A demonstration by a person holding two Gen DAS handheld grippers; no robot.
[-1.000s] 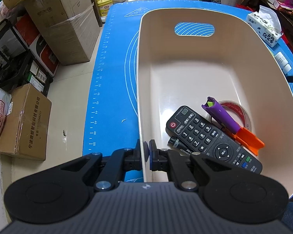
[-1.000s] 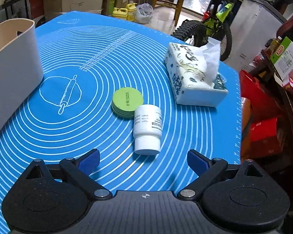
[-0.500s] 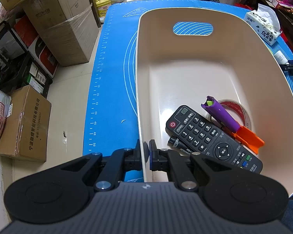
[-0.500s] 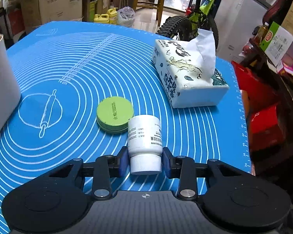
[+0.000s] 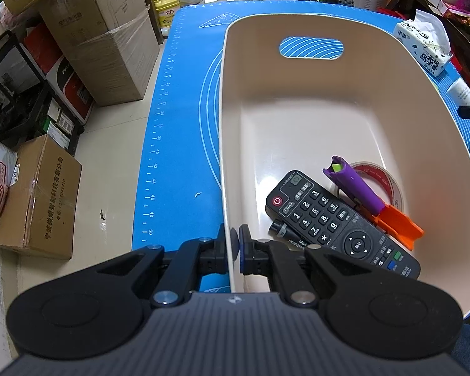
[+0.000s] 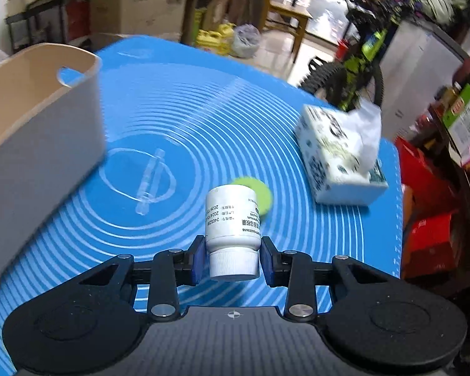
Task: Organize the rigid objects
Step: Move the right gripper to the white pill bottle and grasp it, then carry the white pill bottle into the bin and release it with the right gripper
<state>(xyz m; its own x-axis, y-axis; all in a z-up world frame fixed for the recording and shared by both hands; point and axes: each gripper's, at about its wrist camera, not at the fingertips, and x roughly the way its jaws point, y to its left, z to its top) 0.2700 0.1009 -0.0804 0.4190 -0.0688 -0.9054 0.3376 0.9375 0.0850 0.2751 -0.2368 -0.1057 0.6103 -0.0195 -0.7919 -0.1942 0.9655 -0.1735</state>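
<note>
My left hand-held gripper [image 5: 235, 244] clamps the bin [image 5: 391, 72] wall to steady it, while my right hand-held gripper [image 6: 232, 258] grips the white bottle [image 6: 232, 219] bound for it

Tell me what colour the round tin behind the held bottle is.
Green. The round tin shows, blurred, in the right wrist view, behind the white bottle.

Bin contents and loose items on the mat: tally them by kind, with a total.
Remote control: 1
Purple-and-orange toy: 1
Tape roll: 1
Black pen-like item, mostly hidden under the remote: 1
White bottle, shut in the right gripper: 1
Green tin: 1
Tissue box: 1
Total: 7
</note>
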